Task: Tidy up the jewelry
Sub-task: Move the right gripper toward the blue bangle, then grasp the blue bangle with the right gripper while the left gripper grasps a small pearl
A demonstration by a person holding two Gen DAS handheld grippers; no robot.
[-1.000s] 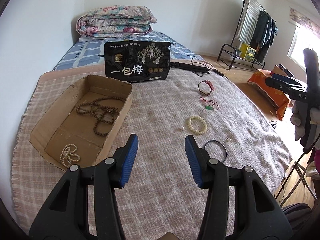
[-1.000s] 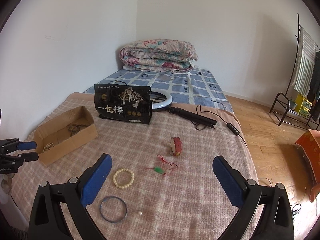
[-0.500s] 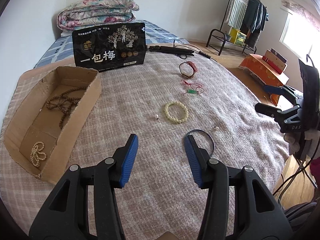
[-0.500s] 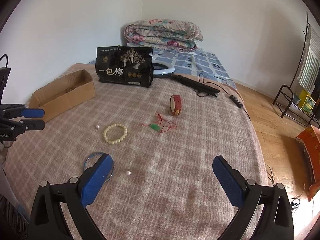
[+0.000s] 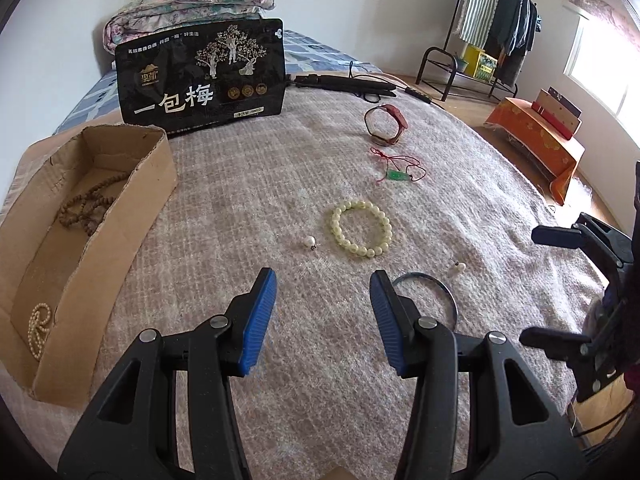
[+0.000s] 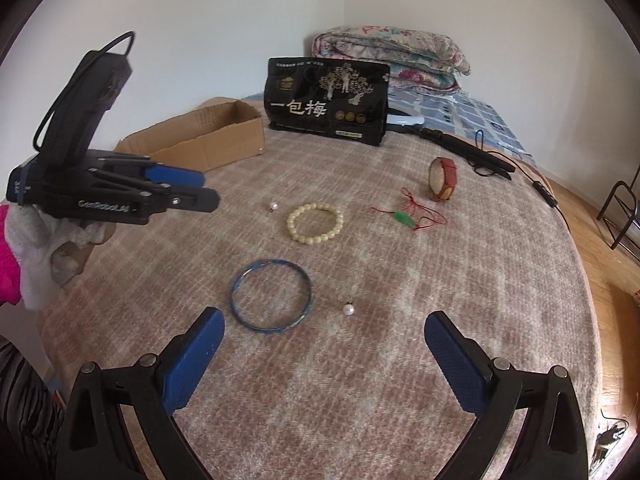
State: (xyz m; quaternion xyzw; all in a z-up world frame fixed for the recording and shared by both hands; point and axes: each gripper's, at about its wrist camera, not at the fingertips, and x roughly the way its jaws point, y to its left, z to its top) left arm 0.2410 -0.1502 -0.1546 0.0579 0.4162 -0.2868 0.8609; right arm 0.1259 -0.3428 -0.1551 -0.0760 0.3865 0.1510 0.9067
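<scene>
A cardboard box (image 5: 132, 184) at the left holds a brown bead necklace (image 5: 90, 204) and a pearl string (image 5: 38, 326). On the blanket lie a cream bead bracelet (image 5: 361, 227), a blue bangle (image 6: 271, 295), two loose pearl earrings (image 5: 310, 242) (image 6: 349, 310), a green pendant on red cord (image 5: 398, 176) and a red watch (image 5: 386, 124). My left gripper (image 5: 323, 316) is open and empty, above the blanket short of the bracelet. My right gripper (image 6: 324, 360) is wide open and empty, just short of the bangle and the near pearl.
A black snack bag (image 5: 202, 80) stands upright behind the box. A black stick with cable (image 6: 468, 152) lies at the back right. A folded quilt (image 6: 390, 54) lies at the bed's head. The blanket's right edge drops to wooden floor (image 6: 616, 280).
Both grippers have moved forward and lower toward the loose jewelry. The left gripper has swung right, away from the box. Both stay open and empty.
</scene>
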